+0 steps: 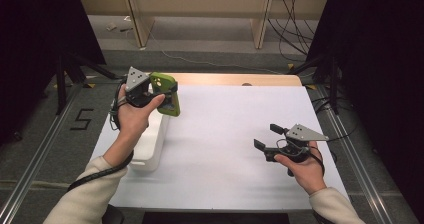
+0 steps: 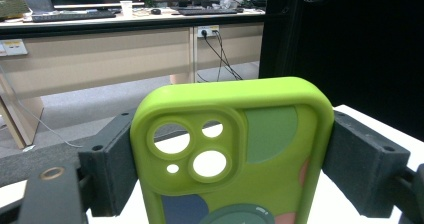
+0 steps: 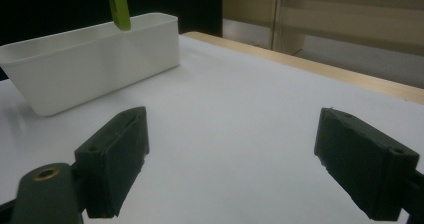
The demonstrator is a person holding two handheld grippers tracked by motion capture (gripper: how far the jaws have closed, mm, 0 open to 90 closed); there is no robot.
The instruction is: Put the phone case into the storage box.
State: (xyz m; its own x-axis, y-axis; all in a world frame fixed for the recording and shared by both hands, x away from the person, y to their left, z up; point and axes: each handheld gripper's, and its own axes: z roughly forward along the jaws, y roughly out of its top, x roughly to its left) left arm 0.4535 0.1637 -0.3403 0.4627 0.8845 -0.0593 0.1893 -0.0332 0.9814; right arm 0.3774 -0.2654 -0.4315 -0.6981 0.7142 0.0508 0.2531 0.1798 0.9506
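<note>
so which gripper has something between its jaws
The left gripper, clamped on the green phone case above the white bin; the right gripper is open and empty.

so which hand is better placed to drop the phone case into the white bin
Left. The left gripper already clamps the green phone case above the white bin; the right gripper is open, empty, far across the table.

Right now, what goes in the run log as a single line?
left tool: shut on green phone case, above white bin | right tool: open, empty, over white table
</note>
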